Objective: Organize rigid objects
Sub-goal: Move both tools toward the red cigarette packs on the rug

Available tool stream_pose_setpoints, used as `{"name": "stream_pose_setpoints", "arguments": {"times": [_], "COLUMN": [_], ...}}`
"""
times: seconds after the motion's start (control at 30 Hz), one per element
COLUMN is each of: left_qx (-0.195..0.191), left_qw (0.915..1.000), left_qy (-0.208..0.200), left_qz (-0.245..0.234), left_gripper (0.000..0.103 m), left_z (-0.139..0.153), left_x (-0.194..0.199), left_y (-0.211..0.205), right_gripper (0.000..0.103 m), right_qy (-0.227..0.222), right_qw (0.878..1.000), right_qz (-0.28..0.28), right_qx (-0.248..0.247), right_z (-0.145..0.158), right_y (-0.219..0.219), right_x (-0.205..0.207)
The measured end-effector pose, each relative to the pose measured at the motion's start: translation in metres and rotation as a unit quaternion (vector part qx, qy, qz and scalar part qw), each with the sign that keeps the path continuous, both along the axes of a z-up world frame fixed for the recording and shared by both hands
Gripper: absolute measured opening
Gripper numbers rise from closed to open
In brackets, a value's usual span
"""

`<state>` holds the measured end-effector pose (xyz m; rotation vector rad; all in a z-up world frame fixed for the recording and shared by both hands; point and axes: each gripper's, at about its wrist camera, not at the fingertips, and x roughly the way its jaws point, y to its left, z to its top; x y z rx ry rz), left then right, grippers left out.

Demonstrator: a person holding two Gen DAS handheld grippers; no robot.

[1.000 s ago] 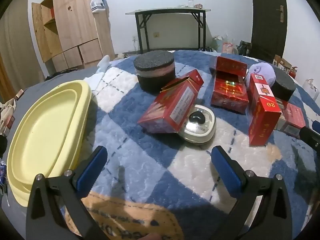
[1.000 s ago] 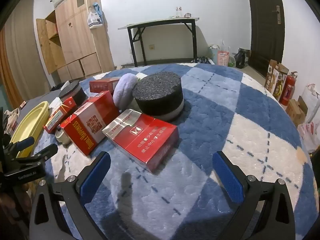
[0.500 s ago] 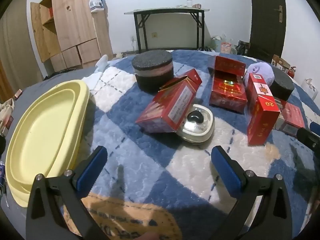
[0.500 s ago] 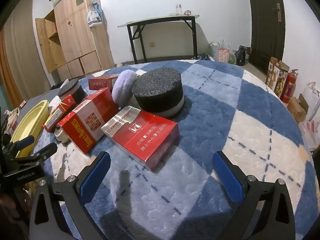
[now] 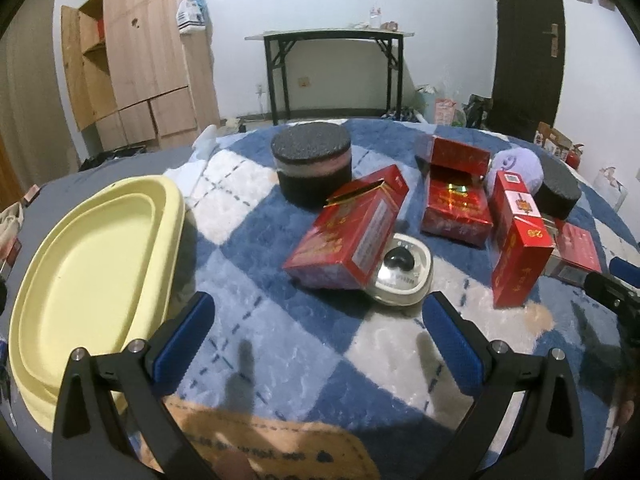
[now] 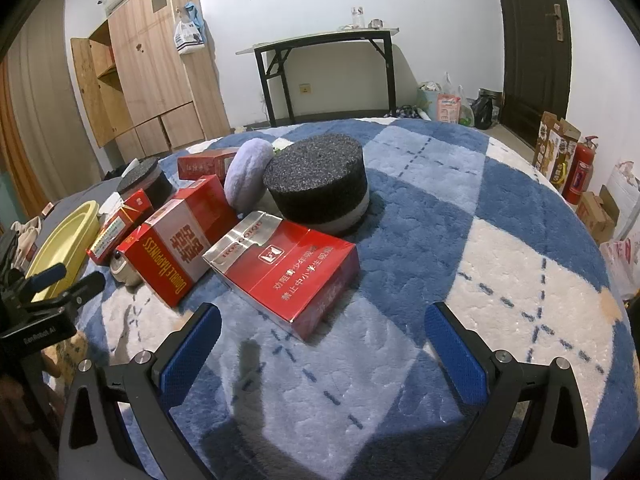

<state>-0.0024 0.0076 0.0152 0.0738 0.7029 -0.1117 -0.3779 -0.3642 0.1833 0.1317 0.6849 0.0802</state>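
The left gripper (image 5: 318,338), spread and empty, faces the tilted red box (image 5: 346,236) just beyond, its long axis probably running far-right; yellow tray (image 5: 92,248) lies left

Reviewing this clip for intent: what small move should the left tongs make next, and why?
Probably ease forward toward the tilted red box. The left tongs are open and empty, that box lies nearest ahead, propped on a white round case, and the yellow tray sits beside them.
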Motion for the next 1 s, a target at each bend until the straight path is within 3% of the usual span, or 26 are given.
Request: {"name": "stream_pose_setpoints", "arguments": {"times": [0.17, 0.37, 0.77, 0.87, 1.0], "left_qx": [-0.015, -0.059, -0.003, -0.029, -0.053], "left_qw": [0.9996, 0.9962, 0.9997, 0.998, 0.9968], "left_qy": [0.008, 0.06, 0.006, 0.019, 0.036], "left_qz": [-0.022, -0.021, -0.024, -0.053, -0.048], "left_gripper": [0.103, 0.103, 0.103, 0.103, 0.103], "left_z": [0.002, -0.009, -0.009, -0.007, -0.002], "left_x": [0.002, 0.008, 0.005, 0.018, 0.042], "left_y": [-0.004, 0.0, -0.011, -0.007, 0.002], "right_gripper": [0.103, 0.103, 0.103, 0.103, 0.103], "right_qy": [0.004, 0.008, 0.012, 0.01, -0.004], "right_qw": [1.0, 1.0, 1.0, 1.0, 1.0], "right_qz": [-0.003, -0.005, -0.003, -0.001, 0.006], "right_qx": [-0.002, -0.004, -0.004, 0.0, -0.001], "right_z": [-0.001, -0.002, -0.003, -0.003, 0.002], "right_y": [0.0, 0.001, 0.001, -0.001, -0.001], "right_x": [0.001, 0.002, 0.003, 0.003, 0.004]}}
